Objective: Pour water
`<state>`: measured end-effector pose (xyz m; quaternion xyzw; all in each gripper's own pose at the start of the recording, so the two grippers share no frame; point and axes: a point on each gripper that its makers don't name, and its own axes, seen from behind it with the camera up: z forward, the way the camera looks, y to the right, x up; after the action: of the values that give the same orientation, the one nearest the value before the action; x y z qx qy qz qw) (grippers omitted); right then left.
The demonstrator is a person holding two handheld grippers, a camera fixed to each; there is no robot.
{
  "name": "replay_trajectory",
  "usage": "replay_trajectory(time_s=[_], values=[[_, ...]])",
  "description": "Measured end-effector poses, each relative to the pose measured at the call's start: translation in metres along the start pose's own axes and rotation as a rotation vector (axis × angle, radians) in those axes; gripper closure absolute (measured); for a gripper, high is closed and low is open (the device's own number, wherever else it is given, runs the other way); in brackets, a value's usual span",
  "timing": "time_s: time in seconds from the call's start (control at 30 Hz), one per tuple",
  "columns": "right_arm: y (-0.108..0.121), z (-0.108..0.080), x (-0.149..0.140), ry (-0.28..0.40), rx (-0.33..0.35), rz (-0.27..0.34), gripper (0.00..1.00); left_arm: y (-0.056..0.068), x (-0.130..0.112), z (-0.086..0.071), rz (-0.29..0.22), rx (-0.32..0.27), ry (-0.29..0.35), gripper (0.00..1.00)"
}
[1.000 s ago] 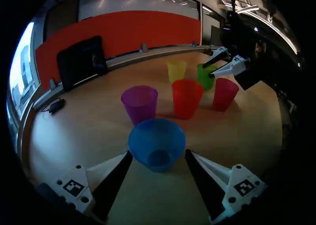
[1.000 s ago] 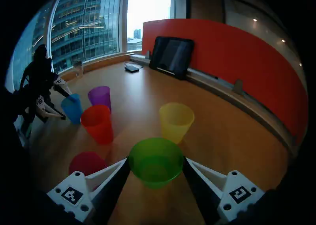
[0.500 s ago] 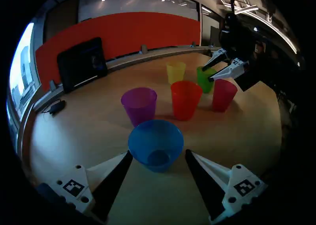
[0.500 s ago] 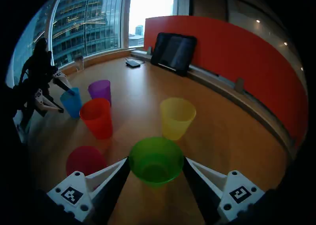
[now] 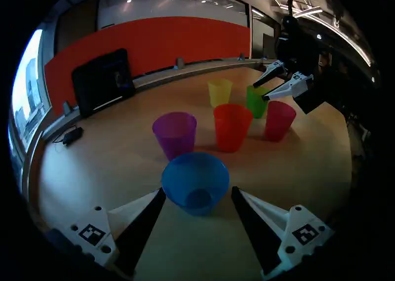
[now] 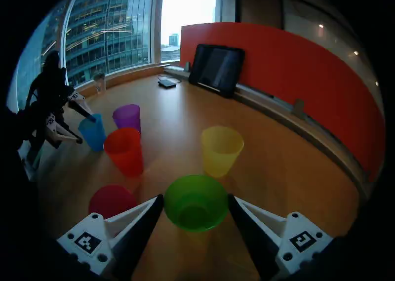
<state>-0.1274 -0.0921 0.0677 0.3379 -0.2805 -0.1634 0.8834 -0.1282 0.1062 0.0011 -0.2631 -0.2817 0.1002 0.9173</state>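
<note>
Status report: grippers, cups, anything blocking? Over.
Left hand-held gripper shut on blue cup. Right hand-held gripper shut on green cup. Both upright. Orange cup between them.

No words, numbers or brand names can be read anywhere. The only marks are square black-and-white coded tags (image 5: 92,234). One sits on each white finger of the left gripper (image 5: 196,189), either side of the blue cup (image 5: 195,182) it grips, and likewise on the right gripper (image 6: 194,196), which grips the green cup (image 6: 196,209).

Office meeting room; long wooden table (image 6: 296,172), red wall (image 6: 306,59), tower-view windows (image 6: 108,29)
</note>
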Motion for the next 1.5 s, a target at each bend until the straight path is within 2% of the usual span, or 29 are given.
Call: replay_trajectory(time_s=[0.43,1.0,1.3,1.5], values=[[-0.004,-0.012,0.015,0.036,-0.007,-0.016,0.01,-0.001,0.006,-0.01,0.0,0.011,0.02,0.01],[-0.018,-0.043,0.043,0.12,-0.056,-0.038,0.01,-0.004,0.02,-0.036,-0.013,0.039,0.087,0.01],[-0.027,-0.073,0.058,0.21,-0.134,-0.036,0.0,-0.022,0.02,-0.061,-0.041,0.109,0.137,0.01],[-0.032,-0.093,0.066,0.274,-0.2,-0.035,0.0,-0.034,0.023,-0.079,-0.066,0.172,0.193,0.01]])
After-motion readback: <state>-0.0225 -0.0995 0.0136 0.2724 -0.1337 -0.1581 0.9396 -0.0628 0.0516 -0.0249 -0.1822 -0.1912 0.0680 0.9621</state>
